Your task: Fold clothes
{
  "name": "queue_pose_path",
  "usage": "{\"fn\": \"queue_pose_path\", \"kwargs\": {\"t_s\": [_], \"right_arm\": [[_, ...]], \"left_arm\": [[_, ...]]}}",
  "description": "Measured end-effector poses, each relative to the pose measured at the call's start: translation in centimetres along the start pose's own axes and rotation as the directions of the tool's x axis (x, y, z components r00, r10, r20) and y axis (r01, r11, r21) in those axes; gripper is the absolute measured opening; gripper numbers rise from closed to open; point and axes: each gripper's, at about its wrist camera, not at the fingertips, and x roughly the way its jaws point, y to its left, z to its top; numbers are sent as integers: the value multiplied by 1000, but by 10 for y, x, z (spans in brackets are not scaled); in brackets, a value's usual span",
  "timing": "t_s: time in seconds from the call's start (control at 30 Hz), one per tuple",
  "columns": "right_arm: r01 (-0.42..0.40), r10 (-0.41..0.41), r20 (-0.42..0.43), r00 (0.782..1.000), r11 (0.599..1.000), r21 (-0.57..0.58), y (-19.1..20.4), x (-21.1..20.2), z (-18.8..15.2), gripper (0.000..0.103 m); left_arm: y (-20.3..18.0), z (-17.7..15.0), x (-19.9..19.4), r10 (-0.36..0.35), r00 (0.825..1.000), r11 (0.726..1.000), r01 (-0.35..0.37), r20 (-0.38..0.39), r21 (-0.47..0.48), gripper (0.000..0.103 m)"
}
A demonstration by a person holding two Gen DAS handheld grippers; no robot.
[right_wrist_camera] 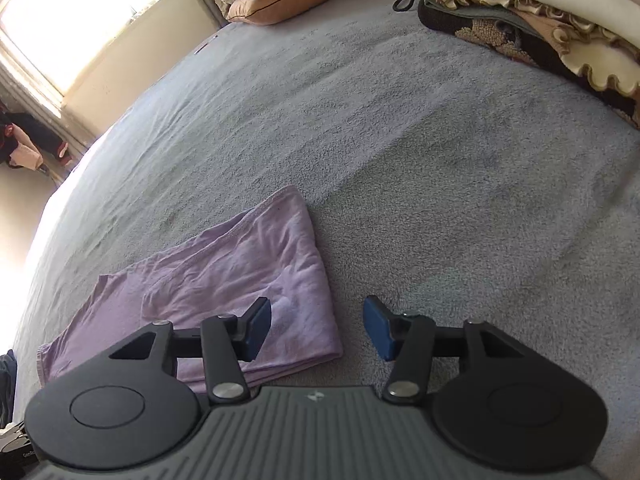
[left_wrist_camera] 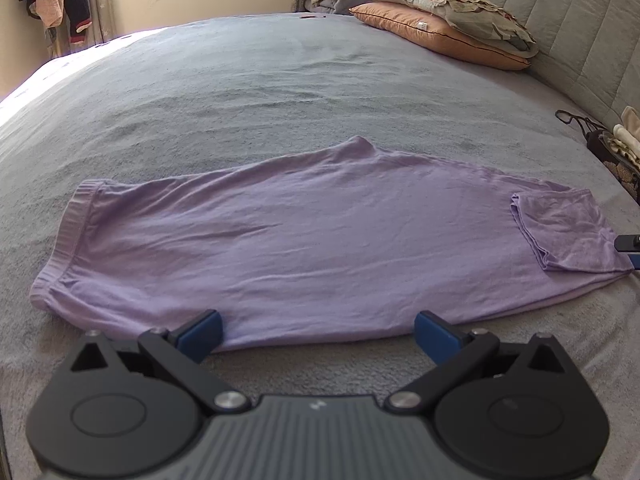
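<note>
A lilac garment (left_wrist_camera: 304, 232) lies flat and lengthwise on the grey bed cover (left_wrist_camera: 280, 80), waistband at the left and a small folded-over flap (left_wrist_camera: 560, 232) at its right end. My left gripper (left_wrist_camera: 318, 322) hovers open at the garment's near edge, its fingers wide apart and holding nothing. In the right wrist view, the garment's right end (right_wrist_camera: 224, 272) lies under the left finger of my right gripper (right_wrist_camera: 316, 312). That gripper is open, with only cloth edge and bed cover below the gap. A bit of the right gripper (left_wrist_camera: 626, 243) shows beside the flap.
Pillows and bedding (left_wrist_camera: 440, 32) are piled at the far right by the padded headboard (left_wrist_camera: 580, 20). A stack of folded textiles (right_wrist_camera: 540, 32) sits on the bed's right side. Clothes hang (left_wrist_camera: 56, 0) by the bright window at far left. Grey cover stretches beyond the garment.
</note>
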Motion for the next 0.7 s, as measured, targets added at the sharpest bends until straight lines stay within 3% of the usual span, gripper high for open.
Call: {"fn": "queue_pose_path", "kwargs": {"t_s": [0.03, 0.1, 0.27, 0.37, 0.43, 0.5, 0.57, 0.63, 0.7], "right_arm": [[8, -8, 6, 1000, 1000, 8, 0, 0, 0, 28], [-13, 13, 0, 1000, 1000, 27, -1, 2, -1, 6], [-11, 11, 15, 1000, 1000, 14, 4, -1, -3, 6], [-4, 3, 15, 1000, 998, 61, -5, -2, -1, 15], [-41, 41, 7, 999, 998, 47, -3, -2, -2, 35], [-46, 46, -1, 999, 999, 23, 0, 0, -4, 38], [-20, 20, -3, 1000, 1000, 4, 2, 2, -5, 34], [11, -11, 1, 1000, 1000, -21, 4, 3, -6, 6], [23, -23, 25, 999, 999, -27, 5, -1, -5, 6]], "left_arm": [[1, 0, 1, -3, 1000, 1000, 3, -3, -6, 103], [2, 1, 1, -13, 1000, 1000, 13, -8, -20, 103], [0, 3, 0, -43, 999, 999, 42, -7, -12, 103], [0, 3, 2, -44, 999, 999, 44, -13, -14, 103], [0, 4, 2, -47, 999, 999, 47, -13, -23, 103], [0, 5, 3, -49, 999, 999, 49, -11, -23, 103], [0, 4, 3, -48, 999, 999, 48, -11, -18, 103], [0, 4, 3, -46, 999, 999, 46, -11, -14, 103], [1, 5, 2, -49, 999, 999, 49, -11, -20, 103]]}}
